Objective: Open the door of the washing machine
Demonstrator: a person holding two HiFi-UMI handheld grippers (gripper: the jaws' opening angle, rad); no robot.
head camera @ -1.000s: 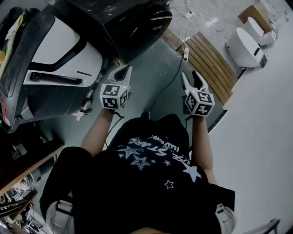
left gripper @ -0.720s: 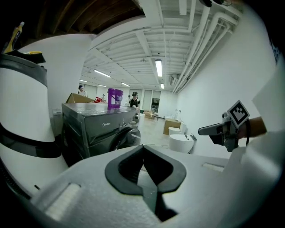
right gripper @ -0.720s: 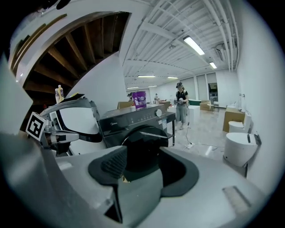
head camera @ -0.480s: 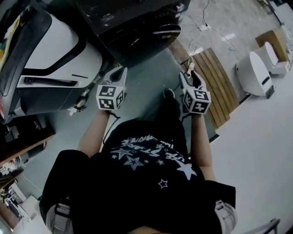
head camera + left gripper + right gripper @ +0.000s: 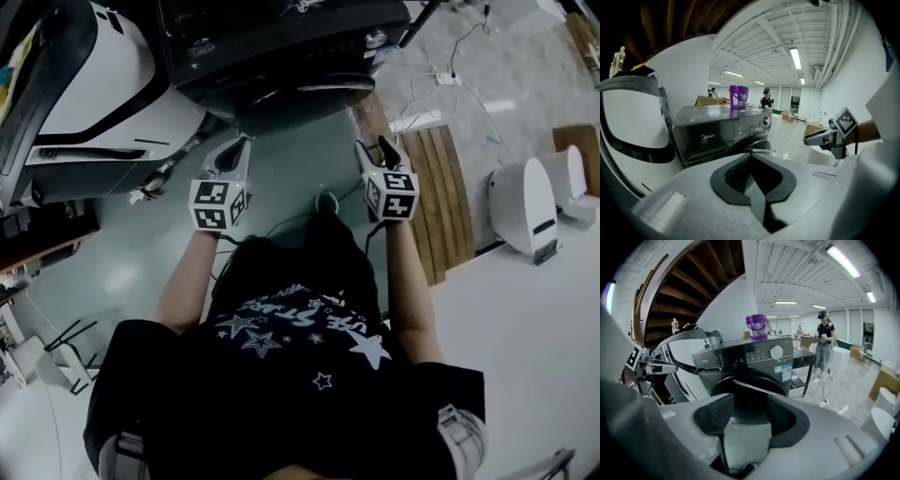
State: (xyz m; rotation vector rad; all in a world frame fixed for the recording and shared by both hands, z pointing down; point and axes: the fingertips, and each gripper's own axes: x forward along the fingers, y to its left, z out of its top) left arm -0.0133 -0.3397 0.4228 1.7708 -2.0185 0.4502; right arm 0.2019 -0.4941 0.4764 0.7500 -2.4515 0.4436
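The dark front-loading washing machine stands straight ahead; its round door bulges toward me, and whether it is latched I cannot tell. In the right gripper view the door fills the space beyond the jaws, with a silver handle strip across it. My left gripper hovers short of the door's left side, jaws together and holding nothing. My right gripper hangs off the door's right side, jaws apart and empty. Neither touches the machine.
A large white and black appliance stands at the left. A wooden slatted pallet and a white bin-like unit lie to the right, with cables on the floor. A purple bucket sits on the machine. A person stands far behind.
Both grippers and I have come closer to the washing machine, which now sits centred ahead. The white appliance has slid to the left edge. The jaws keep the same state.
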